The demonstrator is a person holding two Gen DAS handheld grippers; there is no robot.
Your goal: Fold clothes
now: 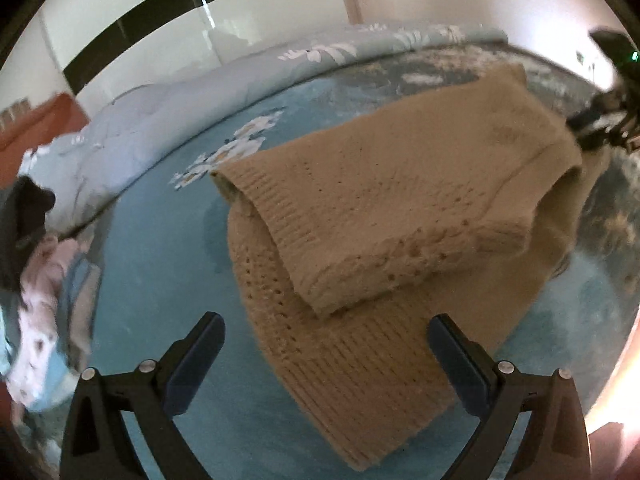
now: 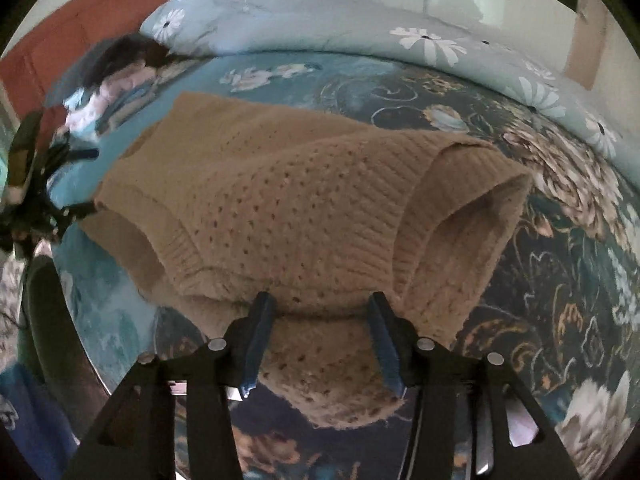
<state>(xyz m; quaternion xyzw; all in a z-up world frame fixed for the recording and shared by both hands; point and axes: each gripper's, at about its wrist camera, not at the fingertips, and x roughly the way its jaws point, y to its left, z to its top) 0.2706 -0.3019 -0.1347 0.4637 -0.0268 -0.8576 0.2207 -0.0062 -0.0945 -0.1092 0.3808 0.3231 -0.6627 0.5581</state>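
Note:
A tan knitted sweater (image 1: 384, 216) lies partly folded on the blue floral bedsheet (image 1: 168, 280), one layer doubled over another. My left gripper (image 1: 326, 344) is open, its fingers spread wide above the sweater's near ribbed edge, holding nothing. In the right wrist view the sweater (image 2: 304, 208) fills the middle, with a sleeve opening at the right. My right gripper (image 2: 322, 332) has its fingers on both sides of a bunched fold of the sweater, with a gap between them. The left gripper shows at the left edge of the right wrist view (image 2: 36, 184), and the right gripper at the right edge of the left wrist view (image 1: 608, 120).
A light blue daisy-print quilt (image 1: 132, 132) is bunched along the far side of the bed, also in the right wrist view (image 2: 320, 20). A pile of pink and dark clothes (image 1: 40, 280) lies at the left. A red headboard (image 2: 120, 4) and white wall stand behind.

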